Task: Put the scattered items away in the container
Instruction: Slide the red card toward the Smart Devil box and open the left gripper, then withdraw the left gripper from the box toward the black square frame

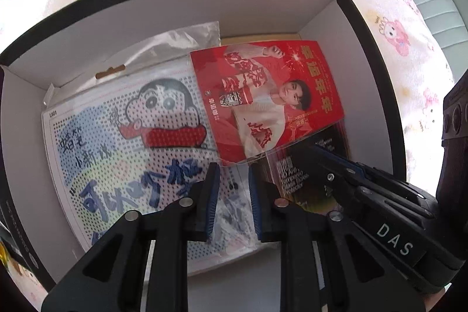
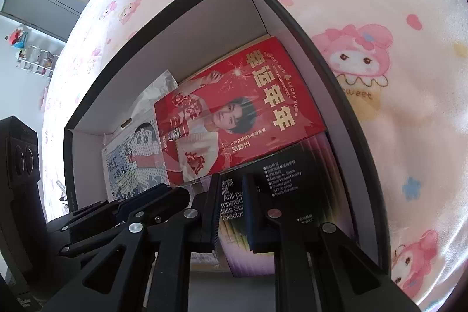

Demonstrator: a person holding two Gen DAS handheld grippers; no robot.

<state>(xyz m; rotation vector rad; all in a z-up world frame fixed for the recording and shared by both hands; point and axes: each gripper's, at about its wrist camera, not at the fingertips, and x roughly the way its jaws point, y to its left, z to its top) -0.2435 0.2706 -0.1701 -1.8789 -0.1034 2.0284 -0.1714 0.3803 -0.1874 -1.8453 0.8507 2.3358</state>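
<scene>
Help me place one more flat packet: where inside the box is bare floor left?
Little is free. A bare strip of box floor runs along the near wall, below the cartoon bead kit. The kit fills the left; the red card overlaps it and the black screen protector pack on the right. Both tongs crowd the near middle.

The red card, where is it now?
Inside the box, the red card lies between the cartoon bead kit and the screen protector pack, overlapping both.
</scene>
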